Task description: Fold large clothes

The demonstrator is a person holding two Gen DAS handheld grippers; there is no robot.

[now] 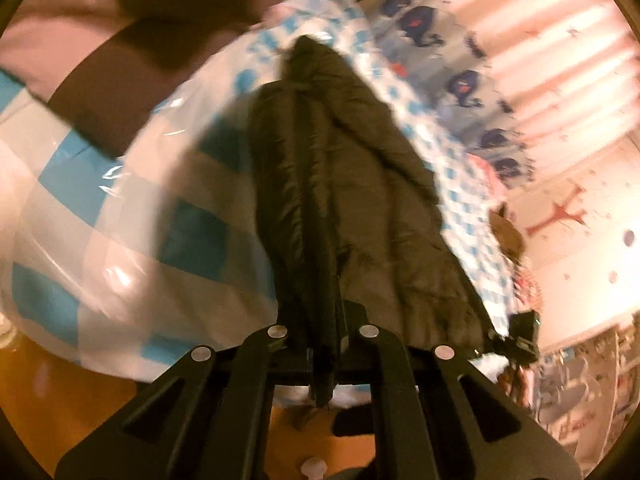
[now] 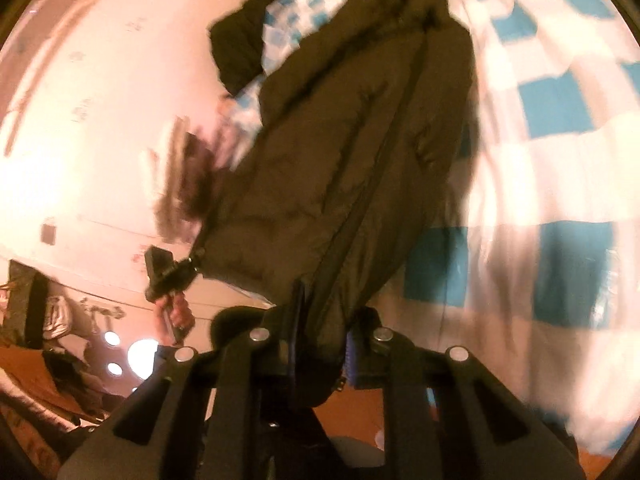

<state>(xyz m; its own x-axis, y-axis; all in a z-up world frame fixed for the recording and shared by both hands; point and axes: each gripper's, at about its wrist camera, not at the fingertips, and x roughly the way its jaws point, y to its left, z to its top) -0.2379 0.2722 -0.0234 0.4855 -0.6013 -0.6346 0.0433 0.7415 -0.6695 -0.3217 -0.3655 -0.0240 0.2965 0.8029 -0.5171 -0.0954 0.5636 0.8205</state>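
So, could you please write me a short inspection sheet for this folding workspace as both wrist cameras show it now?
Surface: bed with blue-and-white checked cover, glossy in places.
Job's things: dark padded jacket, one end on the cover, the near end lifted.
Clutter: pink-and-brown pillow; whale-print cloth; a second dark garment at the far edge.
Grippers: left tongs shut on the jacket hem; right tongs shut on the hem at its other corner.
Cables: nothing seen.
Surroundings: pink patterned wall; orange-brown floor below the bed edge. Views are motion-blurred.
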